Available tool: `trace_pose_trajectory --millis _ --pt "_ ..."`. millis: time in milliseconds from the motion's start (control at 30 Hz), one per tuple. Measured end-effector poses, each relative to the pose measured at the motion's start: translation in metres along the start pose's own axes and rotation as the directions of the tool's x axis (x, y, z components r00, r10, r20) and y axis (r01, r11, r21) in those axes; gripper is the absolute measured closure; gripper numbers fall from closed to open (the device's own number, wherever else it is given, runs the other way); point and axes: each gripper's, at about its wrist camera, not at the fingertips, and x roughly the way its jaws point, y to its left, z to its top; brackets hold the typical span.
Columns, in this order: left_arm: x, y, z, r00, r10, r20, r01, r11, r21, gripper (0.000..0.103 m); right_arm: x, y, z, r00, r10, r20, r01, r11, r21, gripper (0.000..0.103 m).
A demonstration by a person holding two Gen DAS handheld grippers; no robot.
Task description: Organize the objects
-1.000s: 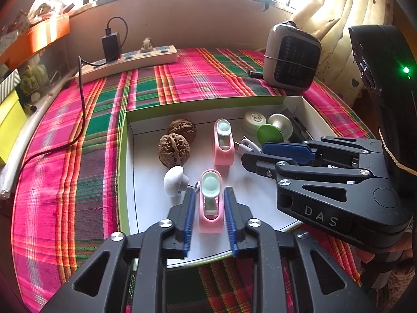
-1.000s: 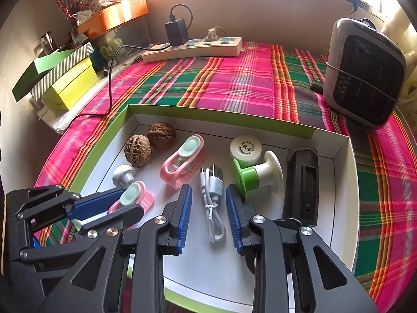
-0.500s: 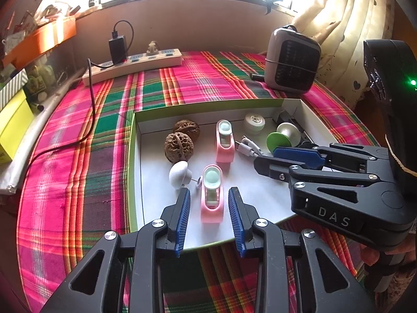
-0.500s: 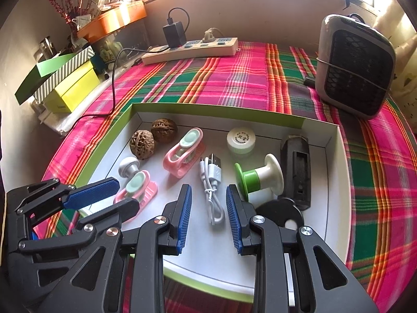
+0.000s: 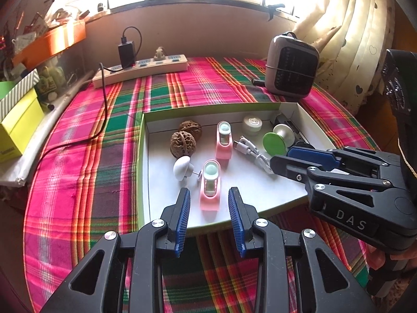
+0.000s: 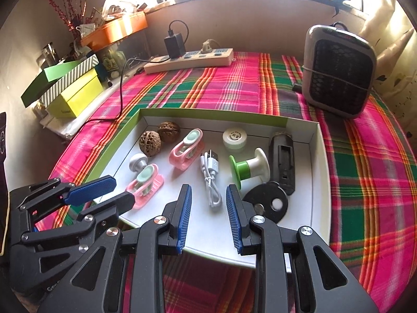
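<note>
over the box (image 5: 307, 112), left hand-held gripper (image 5: 209, 206) parted, empty, pink clip (image 5: 209, 185) beneath

1. The left tongs (image 5: 209, 219) stand open and empty above the near edge of a white tray (image 5: 260, 195).
2. A pink clip (image 5: 210, 186) lies in the tray just ahead of the blue pads (image 5: 182, 216), untouched.
3. Behind it lie a second pink clip (image 5: 224, 140), two walnuts (image 5: 182, 144), a white knob (image 5: 182, 168), a cable (image 5: 250, 150) and a green spool (image 5: 273, 143).
4. The right tongs (image 5: 280, 160) reach in from the right over the tray.
5. The tray sits on a plaid cloth (image 5: 91, 182).
</note>
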Motion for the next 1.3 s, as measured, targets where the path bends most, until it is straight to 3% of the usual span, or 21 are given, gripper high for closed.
trace_pose_trajectory --millis 167,267,700,1000,1300 --pt "-0.01 -0.002 -0.004 0.998 0.048 0.027 -0.048 0.999 -0.002 0.074 -0.011 0.002 -0.003 1.0 -0.007 0.023 0.007 1.0 -0.008 0.074" --pt "-0.016 -0.003 -0.005 0.998 0.057 0.039 -0.056 0.998 -0.009 0.074 -0.017 0.003 -0.007 0.999 -0.012 0.037 0.012 1.0 -0.008 0.065" --pt "-0.038 -0.006 -0.024 0.99 0.122 0.072 -0.12 0.992 -0.031 0.074 -0.046 0.004 -0.026 0.995 -0.037 0.09 0.039 0.999 -0.011 0.059" --pt "-0.042 -0.002 -0.046 0.988 0.149 0.047 -0.146 0.988 -0.046 0.074 -0.061 0.001 -0.045 0.991 -0.089 0.105 0.091 0.996 -0.015 0.053" --pt "-0.038 0.007 -0.06 0.987 0.163 0.009 -0.162 0.984 -0.079 0.074 -0.06 -0.015 -0.063 0.99 -0.125 0.062 0.124 0.992 0.026 0.052"
